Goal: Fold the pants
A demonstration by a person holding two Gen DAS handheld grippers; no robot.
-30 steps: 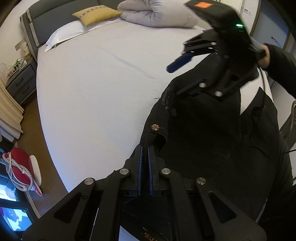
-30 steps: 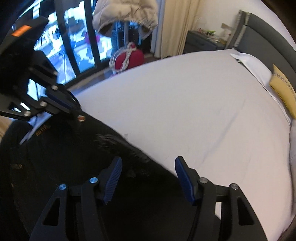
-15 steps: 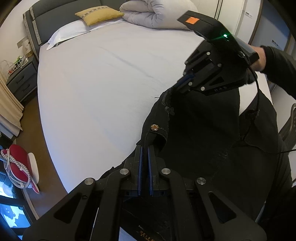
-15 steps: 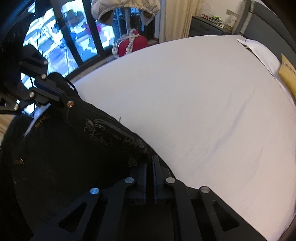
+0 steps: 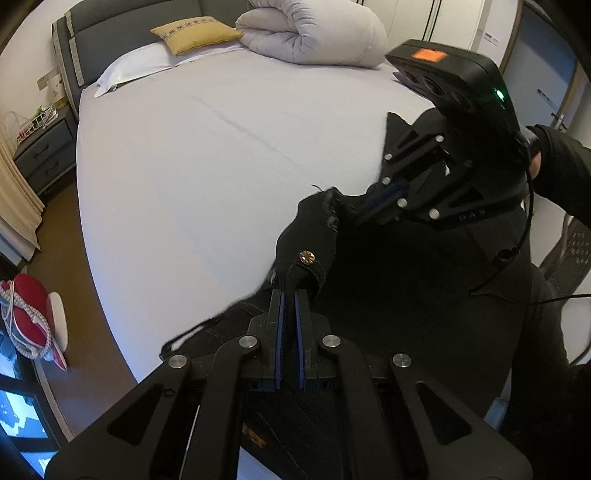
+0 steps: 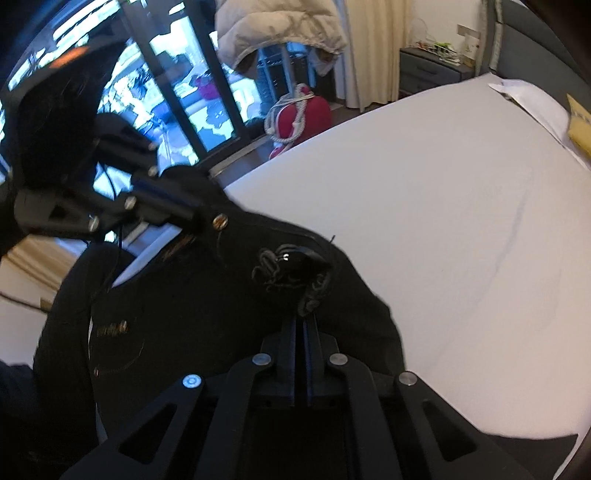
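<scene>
The black pants (image 5: 406, 288) hang by their waistband over the near edge of the white bed (image 5: 207, 155). My left gripper (image 5: 290, 295) is shut on the waistband just below the brass button (image 5: 306, 257). My right gripper (image 6: 300, 325) is shut on the waistband at the other side, by a frayed patch (image 6: 291, 269). The right gripper also shows in the left wrist view (image 5: 365, 210); the left one shows in the right wrist view (image 6: 184, 212). The waistband is stretched between them, lifted off the sheet.
A yellow pillow (image 5: 192, 35), a white pillow (image 5: 129, 68) and a rolled duvet (image 5: 314, 37) lie at the bed's head. A nightstand (image 5: 40, 155) and a red bag (image 5: 26, 314) stand on the left floor. Glass doors (image 6: 192, 99) lie beyond.
My right gripper went from open to shut on the waistband. Both grippers have since lifted the waistband higher off the bed.
</scene>
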